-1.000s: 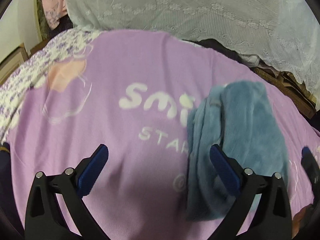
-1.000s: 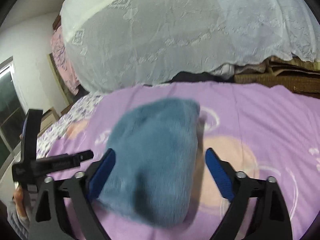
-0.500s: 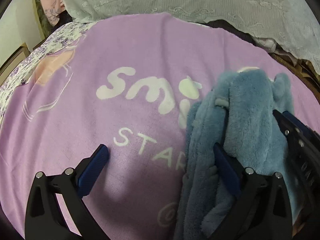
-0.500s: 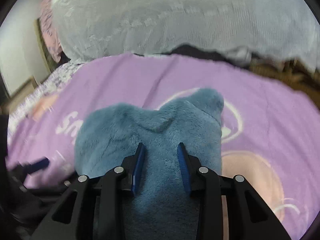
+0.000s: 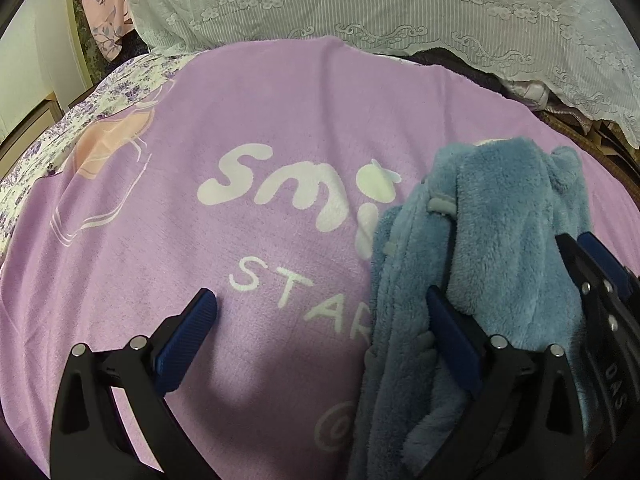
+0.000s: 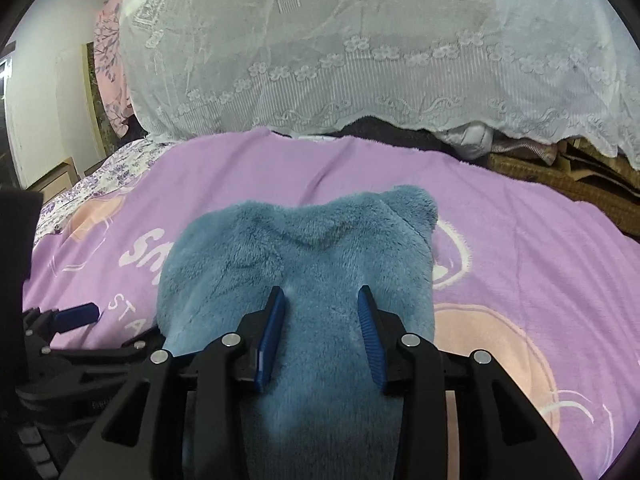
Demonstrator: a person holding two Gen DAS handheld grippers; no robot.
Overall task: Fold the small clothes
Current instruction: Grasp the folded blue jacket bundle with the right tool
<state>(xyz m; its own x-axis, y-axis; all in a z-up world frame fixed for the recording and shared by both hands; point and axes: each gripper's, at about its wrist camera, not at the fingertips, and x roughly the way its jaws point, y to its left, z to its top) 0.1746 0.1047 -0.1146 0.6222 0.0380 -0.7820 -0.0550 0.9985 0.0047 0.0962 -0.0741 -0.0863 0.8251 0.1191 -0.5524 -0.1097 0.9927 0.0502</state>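
A blue fleece garment lies bunched and partly folded on a lilac blanket spread over a bed, covering the right end of the white "smi… STAR…" lettering.

The right hand-held gripper sits narrow on the near part of the garment, its blue pads pressed into a raised ridge of the pile; the jaws are easing apart slightly, with the fleece between them.

The left hand-held gripper stands wide over the blanket. Its left pad is over bare lilac cloth, and its right pad is pushed in among the garment's left folds, with nothing pinched between the two.

In the left wrist view the right hand-held gripper enters from the right edge, on the garment.

Behind the blanket, a white lace cover drapes over a large pile, and a floral sheet shows at the blanket's far left edge.
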